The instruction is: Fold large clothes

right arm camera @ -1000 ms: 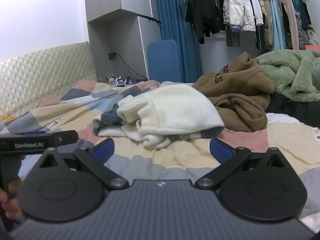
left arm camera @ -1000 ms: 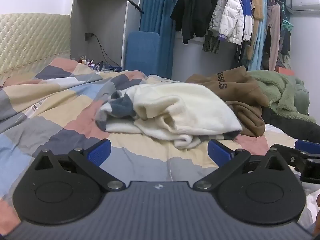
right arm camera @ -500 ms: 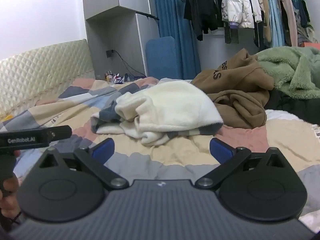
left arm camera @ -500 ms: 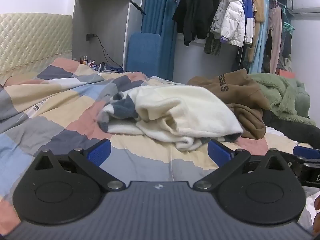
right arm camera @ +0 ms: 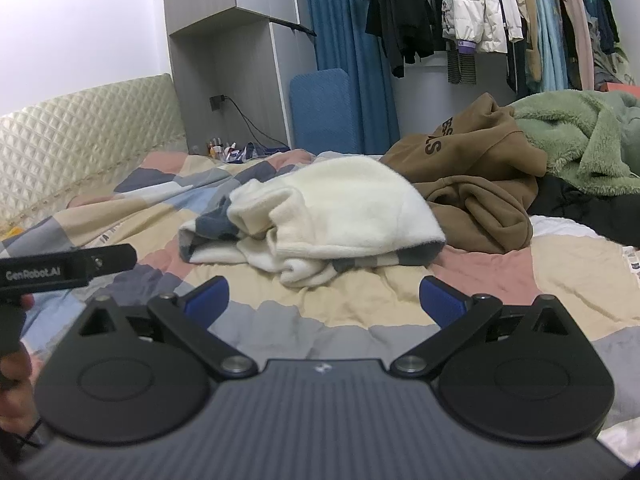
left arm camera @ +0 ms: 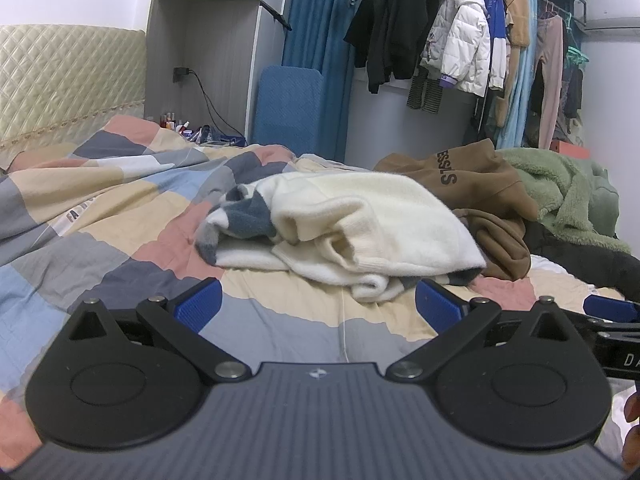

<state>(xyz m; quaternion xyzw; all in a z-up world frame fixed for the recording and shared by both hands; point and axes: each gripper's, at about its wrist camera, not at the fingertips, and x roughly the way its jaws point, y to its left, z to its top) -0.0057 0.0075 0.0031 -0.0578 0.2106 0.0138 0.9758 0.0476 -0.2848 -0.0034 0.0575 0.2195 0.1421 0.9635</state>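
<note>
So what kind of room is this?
Most likely a bedroom. There is a bed with a patchwork quilt and a padded headboard, and a clothes rail full of hanging coats. A cream sweater lies crumpled on the quilt.

The right gripper (right arm camera: 323, 294) hangs over a patchwork quilt (right arm camera: 352, 308) with its blue-tipped jaws spread wide and nothing between them. Just ahead lies a crumpled cream sweater (right arm camera: 340, 212) with grey-blue patches. A brown hoodie (right arm camera: 476, 184) is heaped to its right, touching it, and a green fleece (right arm camera: 580, 140) lies beyond that. At the left edge the left gripper (right arm camera: 68, 266) pokes in, with a hand (right arm camera: 14, 360) below it. Coats hang on a rail (right arm camera: 480, 4) at the back.
</note>
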